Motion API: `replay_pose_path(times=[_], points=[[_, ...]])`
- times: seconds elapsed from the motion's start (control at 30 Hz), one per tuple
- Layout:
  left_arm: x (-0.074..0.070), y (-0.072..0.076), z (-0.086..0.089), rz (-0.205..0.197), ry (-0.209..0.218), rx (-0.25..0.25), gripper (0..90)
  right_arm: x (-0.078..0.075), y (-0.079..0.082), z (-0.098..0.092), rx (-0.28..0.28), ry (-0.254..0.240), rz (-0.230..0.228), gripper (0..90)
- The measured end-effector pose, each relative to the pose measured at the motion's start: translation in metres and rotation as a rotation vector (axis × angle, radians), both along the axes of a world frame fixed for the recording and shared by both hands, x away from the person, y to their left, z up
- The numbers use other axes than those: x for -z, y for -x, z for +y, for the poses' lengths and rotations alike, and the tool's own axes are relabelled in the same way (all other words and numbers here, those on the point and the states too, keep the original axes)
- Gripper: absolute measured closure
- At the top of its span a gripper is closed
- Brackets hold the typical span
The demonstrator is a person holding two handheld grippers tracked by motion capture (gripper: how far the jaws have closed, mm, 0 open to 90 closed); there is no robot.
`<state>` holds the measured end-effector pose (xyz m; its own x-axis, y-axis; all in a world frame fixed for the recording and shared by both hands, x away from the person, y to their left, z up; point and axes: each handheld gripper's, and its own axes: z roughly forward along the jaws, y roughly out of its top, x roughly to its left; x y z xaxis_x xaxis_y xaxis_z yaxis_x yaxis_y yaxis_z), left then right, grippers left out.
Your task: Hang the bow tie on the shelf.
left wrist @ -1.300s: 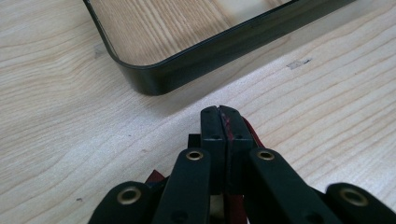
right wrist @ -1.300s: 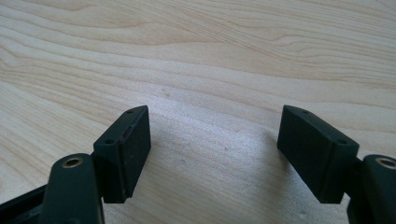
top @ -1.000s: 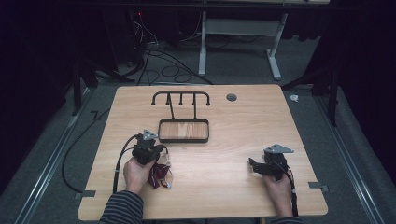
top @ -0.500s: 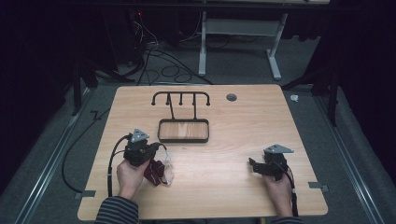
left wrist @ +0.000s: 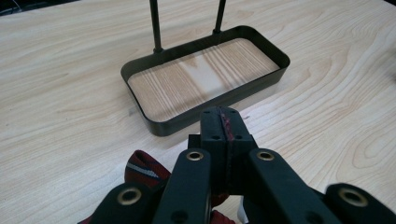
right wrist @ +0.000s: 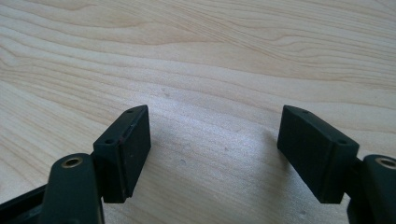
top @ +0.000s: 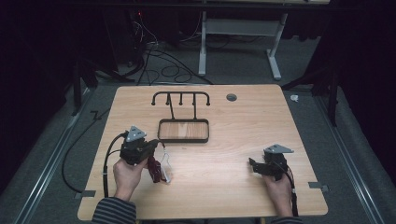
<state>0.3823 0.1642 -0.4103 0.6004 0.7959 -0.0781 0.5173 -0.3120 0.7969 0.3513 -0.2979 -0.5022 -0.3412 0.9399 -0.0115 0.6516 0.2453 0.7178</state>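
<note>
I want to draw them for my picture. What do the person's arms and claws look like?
Each claw, left and right, is black with two flat black jaws, brass-coloured rivets, a grey three-cornered plate on top and a black cable trailing behind. The left sleeve is dark with thin light stripes.

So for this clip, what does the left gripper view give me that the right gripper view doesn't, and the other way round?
The left gripper view shows the left gripper with its jaws pressed together on a thin dark red strap, striped red fabric bunched below the jaws, and just ahead the black-rimmed tray with two thin black posts rising from its far edge. The right gripper view shows the right gripper with its jaws wide apart, nothing between them. Both share the light wooden table.
</note>
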Motion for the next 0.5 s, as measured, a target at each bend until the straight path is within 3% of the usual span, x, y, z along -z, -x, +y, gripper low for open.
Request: replay_pose_path(times=[0.5], points=[[-0.021,0.004,-0.007,-0.038,0.022,0.034,89.5,0.0,0.0,0.0,0.0,-0.002,0.0,26.9]])
